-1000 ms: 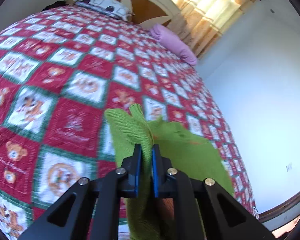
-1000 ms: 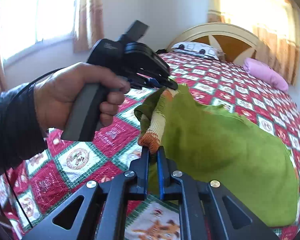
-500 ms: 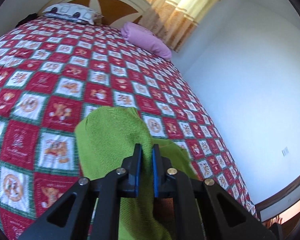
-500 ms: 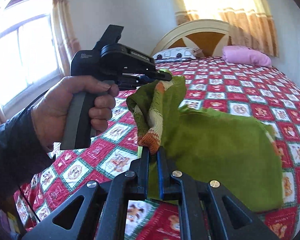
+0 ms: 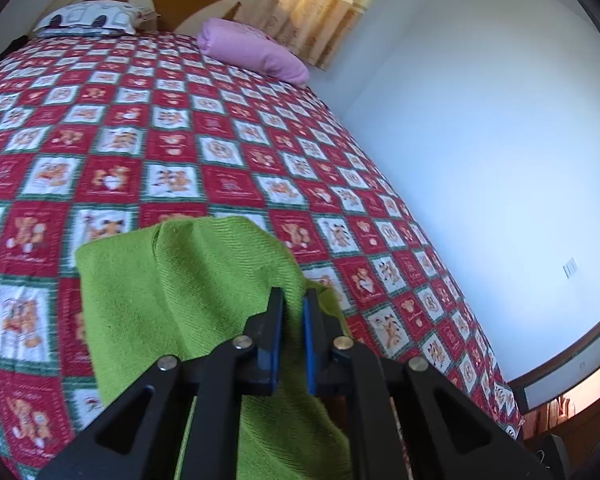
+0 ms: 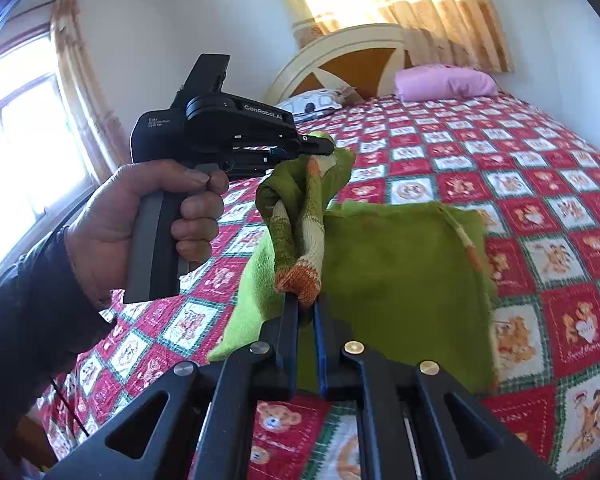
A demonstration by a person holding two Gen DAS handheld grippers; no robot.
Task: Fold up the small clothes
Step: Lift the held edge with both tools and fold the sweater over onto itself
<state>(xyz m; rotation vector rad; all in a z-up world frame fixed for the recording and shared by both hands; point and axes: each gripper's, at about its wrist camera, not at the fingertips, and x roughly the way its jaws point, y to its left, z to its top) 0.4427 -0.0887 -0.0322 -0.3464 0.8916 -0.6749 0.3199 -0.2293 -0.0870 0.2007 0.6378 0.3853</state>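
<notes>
Pinching ribbed green knit sweater (image 6: 400, 280): left tongs (image 5: 294, 300) on body, right tongs (image 6: 307, 306) on orange cuff.

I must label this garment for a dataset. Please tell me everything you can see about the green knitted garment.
The green knitted garment looks like a small ribbed-knit sweater, with a cuff striped orange, cream and green. Both grippers are shut on it: the right gripper pinches the cuff, and the left gripper pinches another edge higher up. The sleeve hangs bunched between them; the body lies partly on the red patchwork bedspread.
</notes>
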